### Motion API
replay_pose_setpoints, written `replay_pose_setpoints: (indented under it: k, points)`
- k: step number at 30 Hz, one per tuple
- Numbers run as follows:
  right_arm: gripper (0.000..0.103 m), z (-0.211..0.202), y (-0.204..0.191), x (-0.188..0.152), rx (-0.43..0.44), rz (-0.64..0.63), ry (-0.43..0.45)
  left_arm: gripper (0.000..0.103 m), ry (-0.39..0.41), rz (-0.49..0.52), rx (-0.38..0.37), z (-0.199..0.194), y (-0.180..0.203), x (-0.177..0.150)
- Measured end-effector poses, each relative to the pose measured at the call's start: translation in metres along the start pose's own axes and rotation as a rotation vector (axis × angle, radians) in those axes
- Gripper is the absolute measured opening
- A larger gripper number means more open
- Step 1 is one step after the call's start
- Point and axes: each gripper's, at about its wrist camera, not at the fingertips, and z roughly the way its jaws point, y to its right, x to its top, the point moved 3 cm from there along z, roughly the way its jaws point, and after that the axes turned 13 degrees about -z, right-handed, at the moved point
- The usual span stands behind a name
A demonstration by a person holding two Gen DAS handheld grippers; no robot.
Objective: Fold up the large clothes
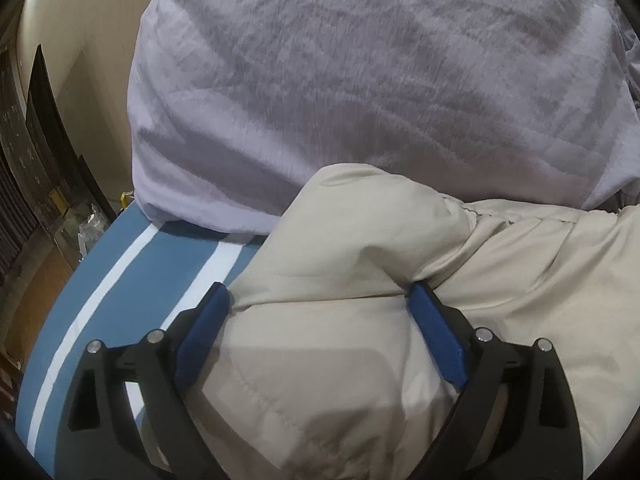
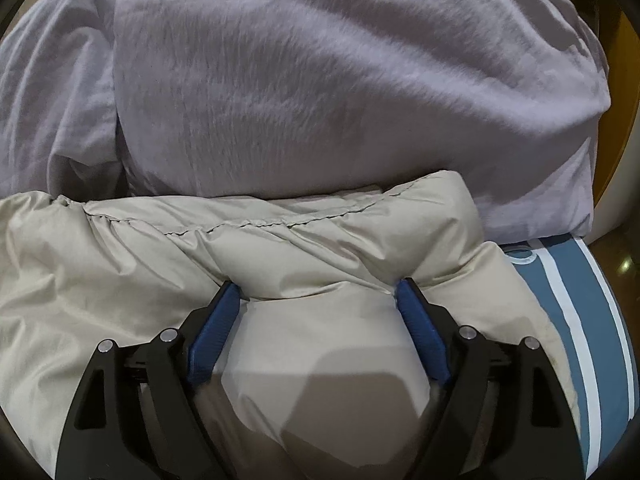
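Beige padded jacket (image 2: 280, 248) shows no readable label.

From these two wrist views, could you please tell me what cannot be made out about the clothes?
- Beige padded jacket: near part cut off by the bottom edge in both views, behind the left gripper and right gripper.
- Lilac garment: cut off at the top edge.
- Striped blue surface: mostly covered by both garments.

Left hand-held gripper (image 1: 320, 300) angled downward, jaws spread wide; right hand-held gripper (image 2: 318, 292) likewise
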Motion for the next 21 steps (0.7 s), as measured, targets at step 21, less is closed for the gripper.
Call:
replay_pose_setpoints:
  k: [21]
  points:
    - [0.083,-0.086,0.067,-0.064,0.028,0.231,0.032,0.091,-0.042,-0.035,-0.066,-0.088,-0.068,-0.023]
